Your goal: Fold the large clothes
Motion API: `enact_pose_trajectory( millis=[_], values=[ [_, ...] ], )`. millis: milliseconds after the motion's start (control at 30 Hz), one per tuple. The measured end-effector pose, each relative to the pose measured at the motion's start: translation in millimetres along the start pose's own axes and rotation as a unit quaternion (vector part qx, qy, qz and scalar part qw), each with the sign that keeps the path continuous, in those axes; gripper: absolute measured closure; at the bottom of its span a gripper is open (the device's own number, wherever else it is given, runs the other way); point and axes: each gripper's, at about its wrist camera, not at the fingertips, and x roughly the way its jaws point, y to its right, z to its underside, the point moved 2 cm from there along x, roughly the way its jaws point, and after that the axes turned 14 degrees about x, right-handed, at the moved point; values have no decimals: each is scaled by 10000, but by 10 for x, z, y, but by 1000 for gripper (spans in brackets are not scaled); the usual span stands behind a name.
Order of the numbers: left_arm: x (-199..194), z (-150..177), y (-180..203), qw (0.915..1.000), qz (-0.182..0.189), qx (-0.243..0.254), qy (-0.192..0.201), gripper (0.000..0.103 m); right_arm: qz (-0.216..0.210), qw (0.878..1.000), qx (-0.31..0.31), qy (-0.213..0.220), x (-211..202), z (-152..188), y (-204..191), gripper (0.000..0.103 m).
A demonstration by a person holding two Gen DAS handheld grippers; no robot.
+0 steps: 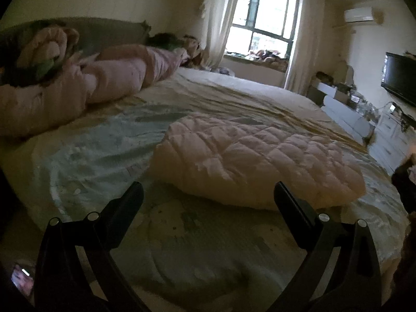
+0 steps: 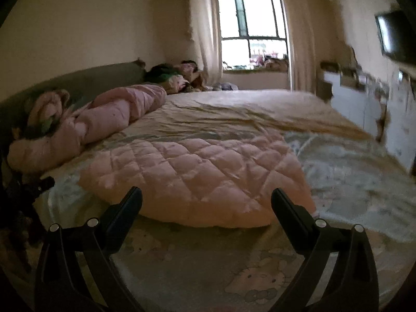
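Folded pink quilted padded garment (image 2: 192, 179) lies mid-frame on the bed (image 2: 351, 182), its far edge blurred. Left gripper (image 1: 208, 195) and right gripper (image 2: 206, 200) both gape wide, empty. Right edge of the frame smeared, unreadable.

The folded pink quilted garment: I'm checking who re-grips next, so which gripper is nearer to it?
Right, though only slightly. The right gripper hangs open almost at the quilted garment's near edge; the left gripper hangs open off its left corner, with more bedsheet between.

My right gripper (image 2: 206, 197) hangs above the bed (image 2: 351, 182) with its jaws spread wide and nothing between them. Just beyond them a folded pink quilted garment (image 2: 192, 176) lies flat on the patterned sheet. A crumpled pink duvet (image 2: 85, 127) sits bunched at the left, near the headboard.
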Motion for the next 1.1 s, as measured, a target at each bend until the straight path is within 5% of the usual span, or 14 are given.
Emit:
enact_pose_trajectory(
  millis=[400, 567, 1100],
  values=[
    [-304, 263, 361, 9987, 364, 130, 327, 9, 67, 9999, 36, -77, -84, 561, -329, 4],
    [-221, 367, 392, 9992, 370, 130, 96, 9, -49, 9977, 47, -676, 7, 824, -425, 4],
    [-127, 494, 368, 9994, 260, 165, -184, 9, -38, 9955, -39, -942, 96, 976, -527, 4]
  ],
)
